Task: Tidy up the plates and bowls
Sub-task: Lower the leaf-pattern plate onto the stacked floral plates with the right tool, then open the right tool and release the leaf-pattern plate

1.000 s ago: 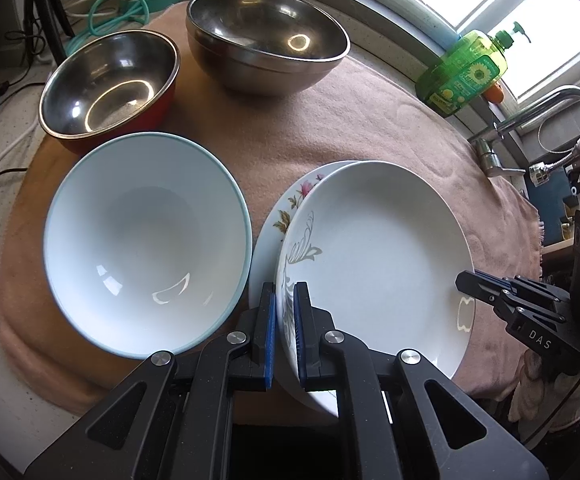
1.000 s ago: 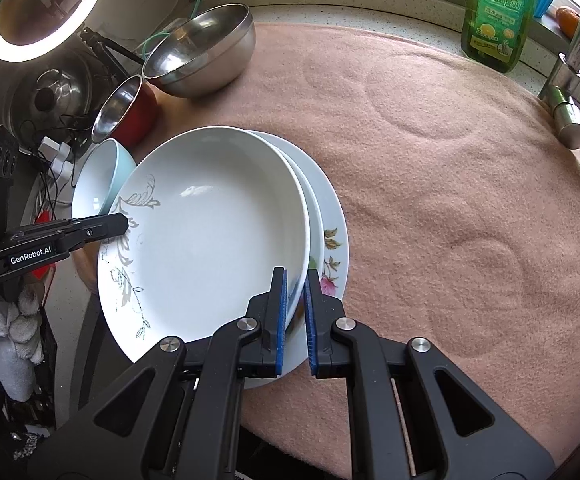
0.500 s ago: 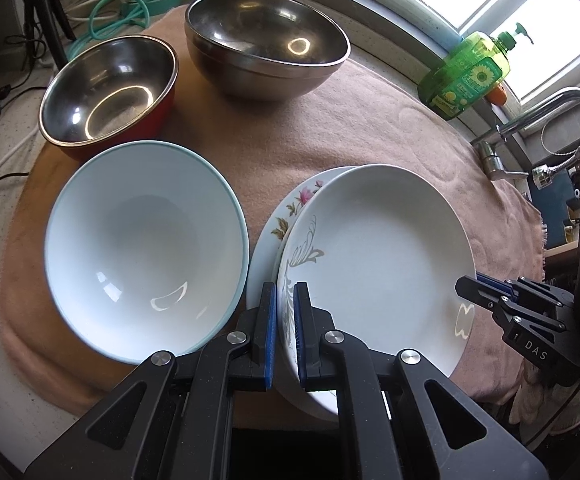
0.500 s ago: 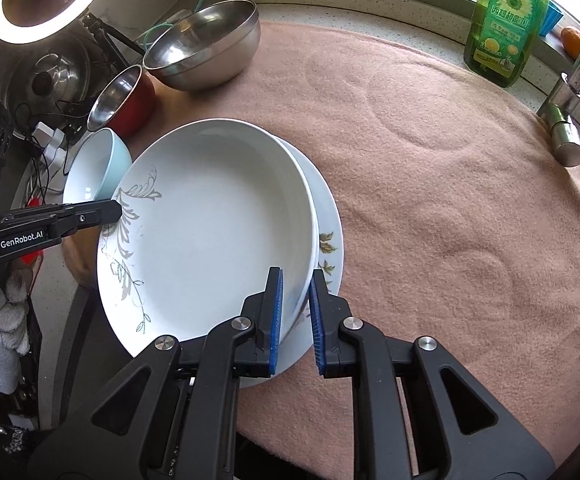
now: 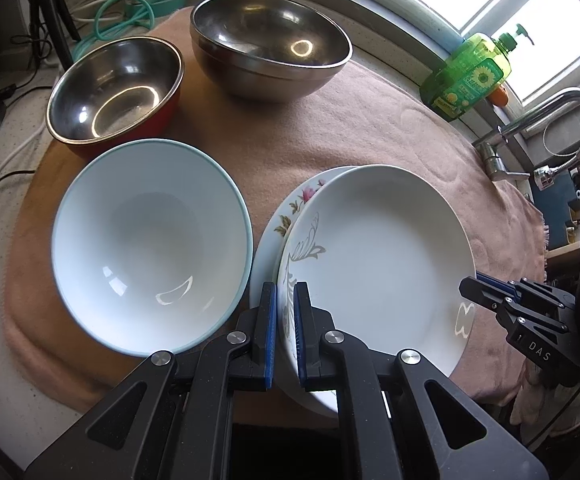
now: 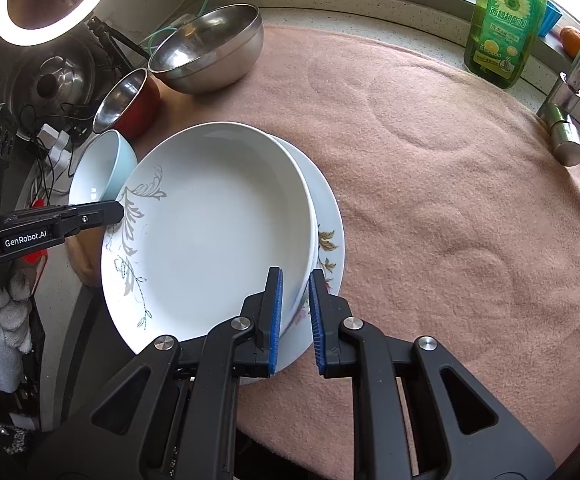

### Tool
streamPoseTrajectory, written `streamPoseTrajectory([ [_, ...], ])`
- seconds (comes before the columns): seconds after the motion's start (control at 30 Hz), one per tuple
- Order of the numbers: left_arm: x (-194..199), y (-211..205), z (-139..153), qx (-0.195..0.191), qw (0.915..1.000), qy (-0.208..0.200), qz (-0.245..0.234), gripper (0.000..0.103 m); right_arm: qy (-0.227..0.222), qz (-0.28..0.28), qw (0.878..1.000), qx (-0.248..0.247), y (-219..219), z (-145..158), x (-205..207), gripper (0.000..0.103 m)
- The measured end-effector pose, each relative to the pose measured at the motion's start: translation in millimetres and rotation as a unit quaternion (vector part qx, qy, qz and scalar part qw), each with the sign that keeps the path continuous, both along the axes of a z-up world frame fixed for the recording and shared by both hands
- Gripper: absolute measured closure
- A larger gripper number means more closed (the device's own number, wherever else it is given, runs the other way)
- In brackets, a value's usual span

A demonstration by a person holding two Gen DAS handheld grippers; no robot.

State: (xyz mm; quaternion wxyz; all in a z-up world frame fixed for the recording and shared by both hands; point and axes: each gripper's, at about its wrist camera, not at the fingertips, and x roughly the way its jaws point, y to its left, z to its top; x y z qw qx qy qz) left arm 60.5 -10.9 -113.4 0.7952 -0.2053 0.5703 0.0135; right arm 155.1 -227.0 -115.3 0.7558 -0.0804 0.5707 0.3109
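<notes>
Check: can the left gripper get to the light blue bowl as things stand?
Probably not yet: the left gripper is shut on the deep white plate. The light blue bowl sits right beside it, uncovered, so releasing first should free the way.

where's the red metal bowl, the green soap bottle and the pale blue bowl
red steel-lined bowl (image 5: 114,92), left wrist view, inner wall
green sunflower soap bottle (image 6: 503,28), right wrist view, front label
pale blue ceramic bowl (image 5: 150,240), left wrist view, inside bottom
</notes>
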Motion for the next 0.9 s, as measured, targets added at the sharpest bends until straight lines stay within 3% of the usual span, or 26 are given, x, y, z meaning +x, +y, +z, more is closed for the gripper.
streamPoseTrajectory([
  [0.37, -6.2, 9.6, 28.8, -0.003, 0.9994, -0.034, -0.004, 0.095, -0.015, -0.028, 0.999, 0.038, -8.0, 26.4, 3.4, 0.088],
  [0.47, -1.4, 16.9, 38.0, 0.002, 0.9989, -0.047, -0.008, 0.091, -0.02, -0.042, 0.997, 0.055, -9.7, 34.9, 5.2, 0.088],
  [0.9, 26.9, 71.4, 61.5, 0.001, 0.9965, -0.082, -0.019, 0.091, -0.024, -0.101, 0.989, 0.101, 17.7, 63.9, 22.9, 0.087],
])
